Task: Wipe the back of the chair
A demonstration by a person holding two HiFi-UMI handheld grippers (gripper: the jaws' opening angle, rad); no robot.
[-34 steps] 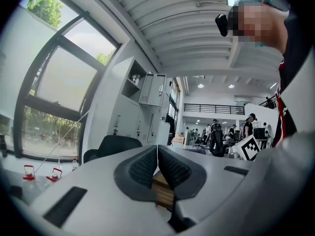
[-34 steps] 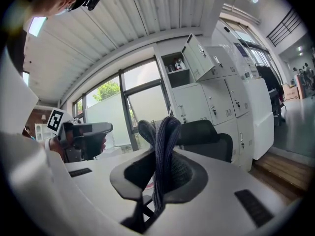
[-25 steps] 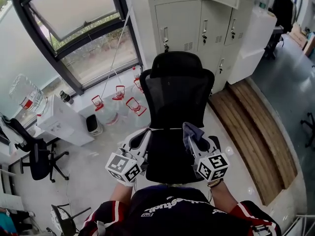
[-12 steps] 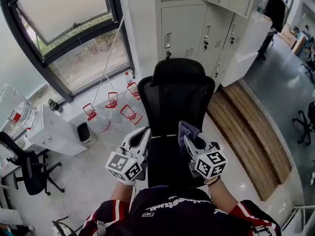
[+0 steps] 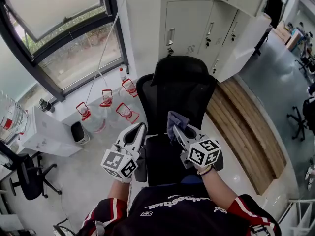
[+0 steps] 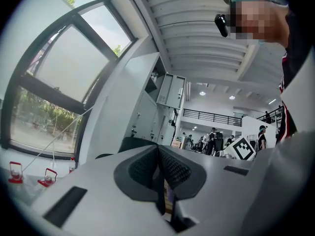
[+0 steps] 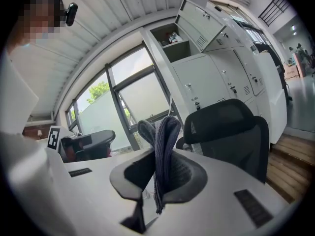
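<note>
Your right gripper (image 5: 178, 130) was clamped on the grey cloth (image 5: 173, 121). In the right gripper view the jaws pinched the folded cloth (image 7: 162, 146) between the pads, with a bunch standing up above them and a tail hanging below. Your left gripper (image 5: 138, 129) was closed. The left gripper view showed its ribbed pads (image 6: 173, 170) pressed together with nothing between them.

In the head view you held both grippers over the seat (image 5: 165, 159) of the black office chair (image 5: 174, 95), left gripper at the seat's left edge, right gripper nearer the middle. The cloth overlapped the bottom of the mesh backrest there; I couldn't tell contact from that view. The right gripper view put the chair (image 7: 231, 132) to the right of the jaws, with the cloth clear of the backrest. The headrest (image 5: 179, 68) sat on top, upright.

Behind the chair were white lockers (image 5: 197, 23), with one upper door open in the right gripper view. A window (image 5: 59, 33) was on the left, with water jugs (image 5: 106, 102) with red handles on the floor below it. A wooden platform (image 5: 246, 127) ran along the right side, and a second office chair (image 5: 24, 176) stood at lower left.
</note>
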